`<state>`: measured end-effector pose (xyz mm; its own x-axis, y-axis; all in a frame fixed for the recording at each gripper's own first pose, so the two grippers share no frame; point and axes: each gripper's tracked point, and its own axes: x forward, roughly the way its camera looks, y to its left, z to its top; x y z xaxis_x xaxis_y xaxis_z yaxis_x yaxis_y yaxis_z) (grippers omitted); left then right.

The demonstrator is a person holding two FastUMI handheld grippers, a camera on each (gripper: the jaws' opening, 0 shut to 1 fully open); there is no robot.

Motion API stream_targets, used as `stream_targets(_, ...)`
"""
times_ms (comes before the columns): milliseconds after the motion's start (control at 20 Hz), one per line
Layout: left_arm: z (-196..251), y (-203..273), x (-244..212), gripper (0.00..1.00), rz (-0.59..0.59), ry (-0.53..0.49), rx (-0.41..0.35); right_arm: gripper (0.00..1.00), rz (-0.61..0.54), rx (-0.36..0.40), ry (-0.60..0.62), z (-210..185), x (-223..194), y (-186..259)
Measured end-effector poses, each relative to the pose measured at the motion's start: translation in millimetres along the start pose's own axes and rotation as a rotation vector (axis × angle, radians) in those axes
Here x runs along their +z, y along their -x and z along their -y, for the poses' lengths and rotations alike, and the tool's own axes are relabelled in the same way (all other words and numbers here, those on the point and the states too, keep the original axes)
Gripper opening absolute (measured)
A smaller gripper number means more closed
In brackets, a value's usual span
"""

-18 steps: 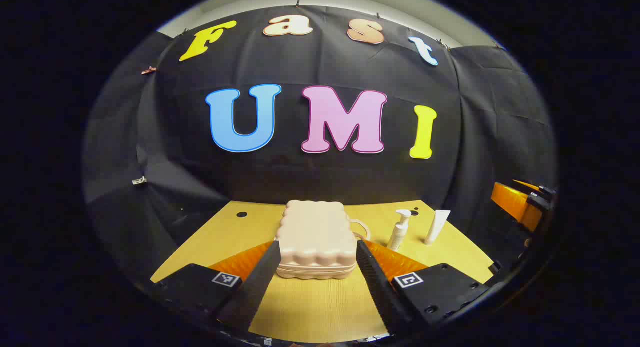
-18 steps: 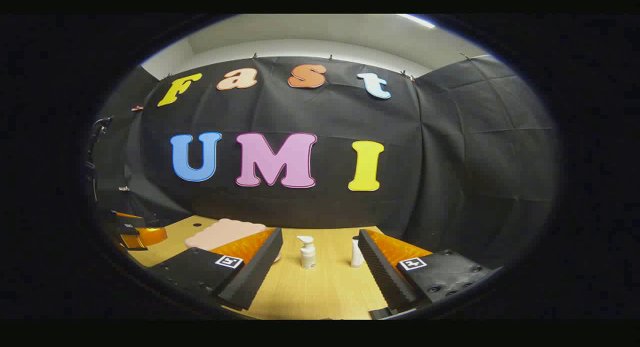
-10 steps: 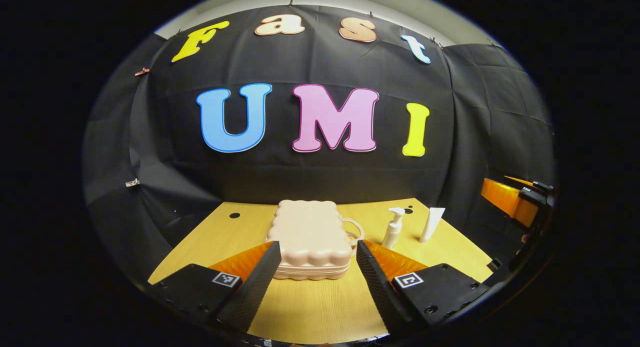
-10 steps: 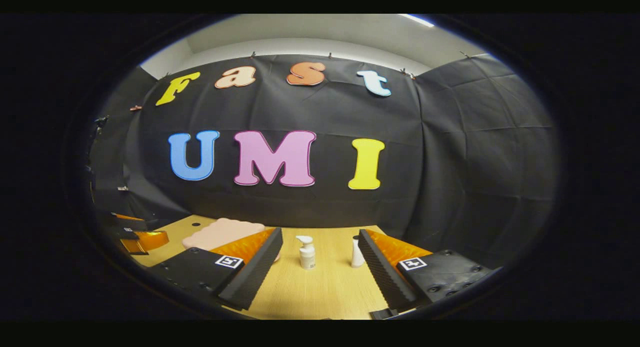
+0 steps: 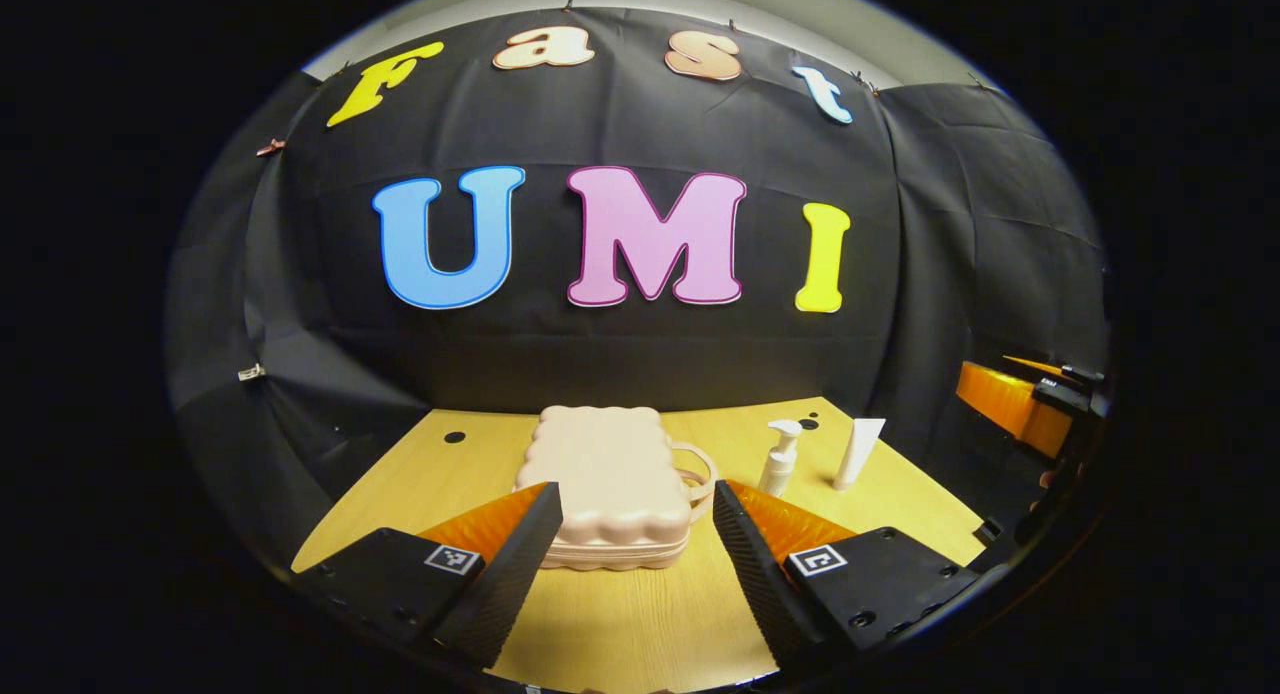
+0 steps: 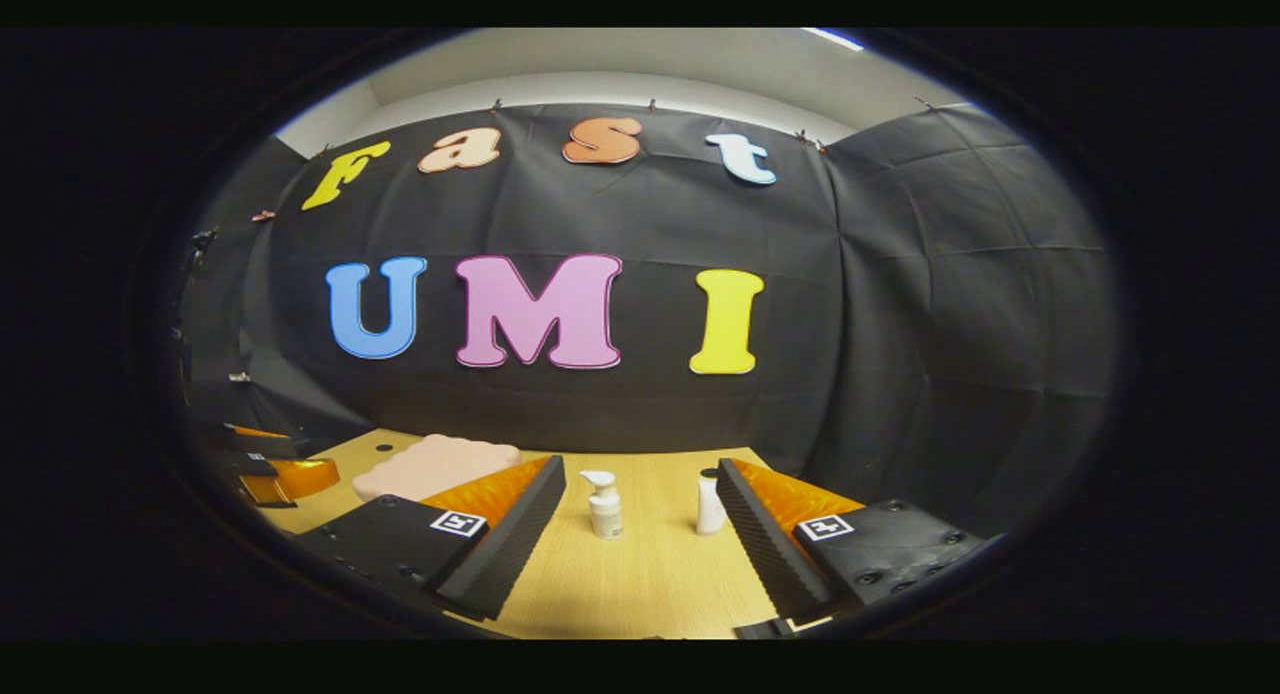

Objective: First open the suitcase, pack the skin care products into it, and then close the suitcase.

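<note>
The left gripper (image 5: pixel 632 549) was held level above the surface (image 5: pixel 640 624), jaws spread wide and empty, the closed suitcase (image 5: pixel 605 484) lying just ahead between them. The right gripper (image 6: pixel 640 534) was likewise agape, holding nothing, with the pump bottle (image 6: pixel 603 504) and tube (image 6: pixel 709 501) standing ahead between its jaws.

i see black cloth (image 5: pixel 640 354) draped as the booth's back and side walls, a pale wooden counter (image 6: pixel 650 574) below, and a white ceiling (image 6: pixel 640 59) with a light strip (image 6: pixel 832 40) above.
</note>
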<state>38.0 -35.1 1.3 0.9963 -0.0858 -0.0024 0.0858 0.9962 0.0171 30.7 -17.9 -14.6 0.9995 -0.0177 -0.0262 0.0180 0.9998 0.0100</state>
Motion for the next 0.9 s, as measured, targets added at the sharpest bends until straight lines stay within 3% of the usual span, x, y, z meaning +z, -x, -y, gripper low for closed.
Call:
stream_targets(400,43.3,-75.6,-4.3,0.96,-0.056,-0.033,-0.078,0.96,-0.036,-0.021,-0.006,26.2,-13.8,-38.8)
stream_targets(650,79.4,-160.6,-14.3,0.96,-0.106,-0.059,-0.133,0.97,-0.098,-0.017,0.011,45.5,-42.8,-80.3)
stream_targets(900,106.5,-247.3,-52.8,0.97,-0.207,-0.099,-0.159,0.97,-0.154,-0.019,0.030,61.9,-68.9,-119.7)
